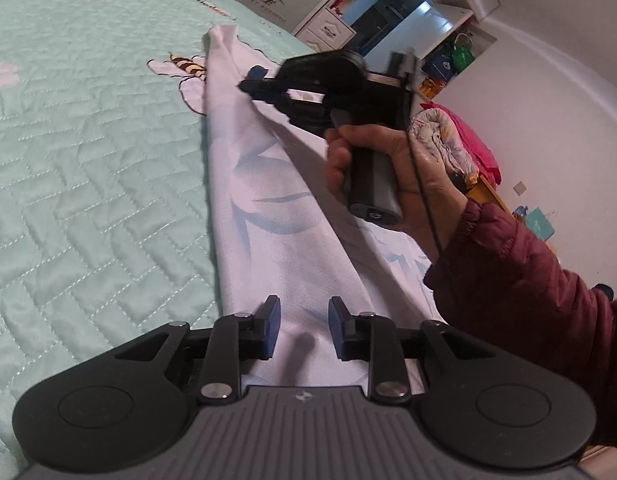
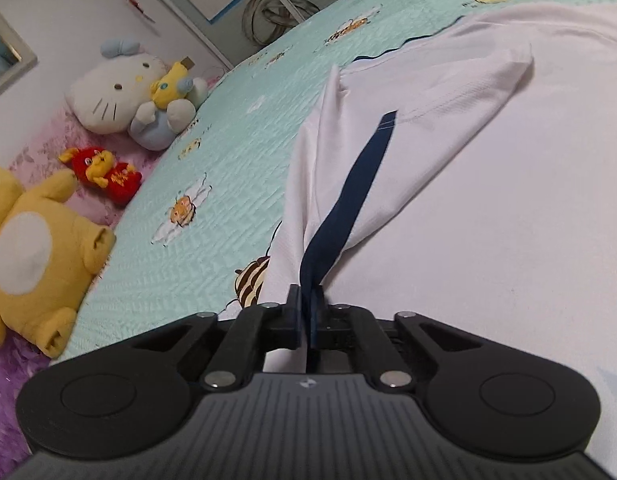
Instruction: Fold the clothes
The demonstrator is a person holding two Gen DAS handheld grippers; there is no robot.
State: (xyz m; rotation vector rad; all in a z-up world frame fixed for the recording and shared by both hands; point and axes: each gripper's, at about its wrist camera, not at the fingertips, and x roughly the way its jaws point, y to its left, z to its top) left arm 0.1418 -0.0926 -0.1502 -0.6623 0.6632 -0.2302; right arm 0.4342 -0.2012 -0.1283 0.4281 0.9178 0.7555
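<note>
A white shirt (image 1: 268,184) with pale blue print lies partly folded on the mint quilted bedspread (image 1: 88,152). My left gripper (image 1: 302,326) hovers open just over the shirt's near end, nothing between its blue pads. In the left wrist view a hand holds my right gripper (image 1: 254,80) farther up the shirt. In the right wrist view my right gripper (image 2: 308,312) is shut on the shirt's navy-trimmed sleeve (image 2: 348,192), which rises off the white shirt body (image 2: 488,220) as a folded flap.
Plush toys lie off the bed's edge: a white cat (image 2: 120,92), a yellow bear (image 2: 36,256), a small red one (image 2: 104,172). White shelving (image 1: 348,16) and a rolled blanket (image 1: 444,140) stand beyond the bed. A maroon sleeve (image 1: 528,308) crosses the shirt's right side.
</note>
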